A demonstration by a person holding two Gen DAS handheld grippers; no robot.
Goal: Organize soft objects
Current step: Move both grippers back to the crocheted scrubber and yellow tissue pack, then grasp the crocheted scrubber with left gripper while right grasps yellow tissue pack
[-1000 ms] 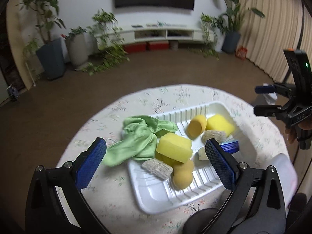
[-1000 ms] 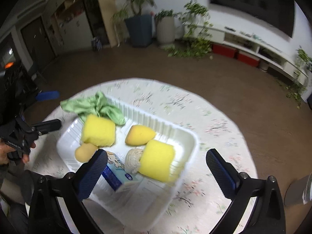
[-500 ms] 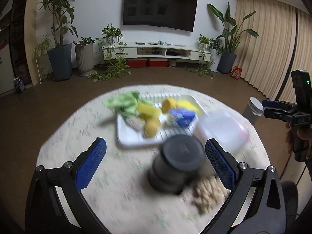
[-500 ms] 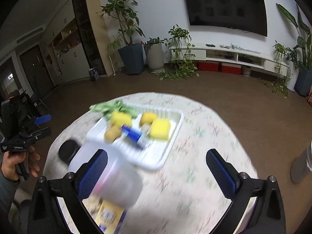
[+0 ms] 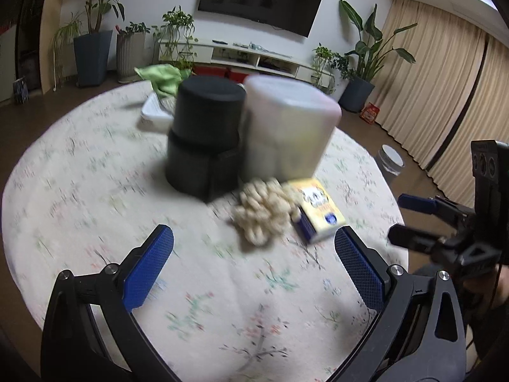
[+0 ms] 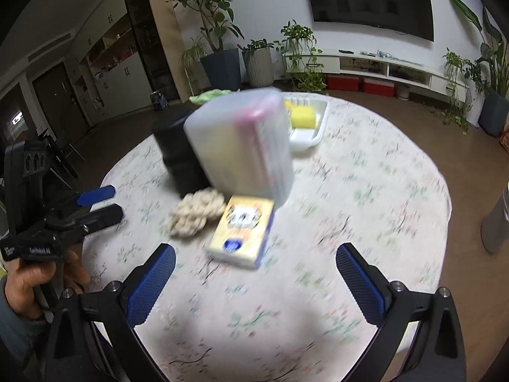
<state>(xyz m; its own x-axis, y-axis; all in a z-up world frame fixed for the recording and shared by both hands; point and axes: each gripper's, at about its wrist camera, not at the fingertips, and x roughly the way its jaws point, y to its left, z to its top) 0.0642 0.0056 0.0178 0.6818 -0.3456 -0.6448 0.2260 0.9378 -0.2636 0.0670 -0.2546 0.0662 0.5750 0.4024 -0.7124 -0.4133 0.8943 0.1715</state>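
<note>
Both cameras have pulled back from the white tray since 1 s ago: then the tray filled both views, now it sits far across the tabletop (image 5: 95,197) behind 2 containers. Left hand-held gripper (image 5: 254,267) is wide open, nothing between its blue pads, hovering over the near part of the floral cloth. Right hand-held gripper (image 6: 254,278) is likewise wide open and empty, over the near edge. Frames are motion-blurred. In the left view, a black cylindrical container (image 5: 203,140) stands mid-table, touching or just beside a translucent white container (image 5: 286,127) on its right. Near side of those: a cream knobbly soft object (image 5: 264,211), and just to its right a yellow and blue box (image 5: 319,210) lying flat, the 2 touching or nearly so. White tray (image 5: 154,111) is at the far left behind the black container, with a green cloth (image 5: 162,78) at its far edge. Right view shows the same group: translucent container (image 6: 241,146) with a pink strip, black container (image 6: 178,146) to its left, cream soft object (image 6: 195,211), box (image 6: 243,230), and the tray (image 6: 318,124) far behind with a yellow sponge (image 6: 303,116) in it. Each hand-held gripper shows in the other's view at the table edge.
</note>
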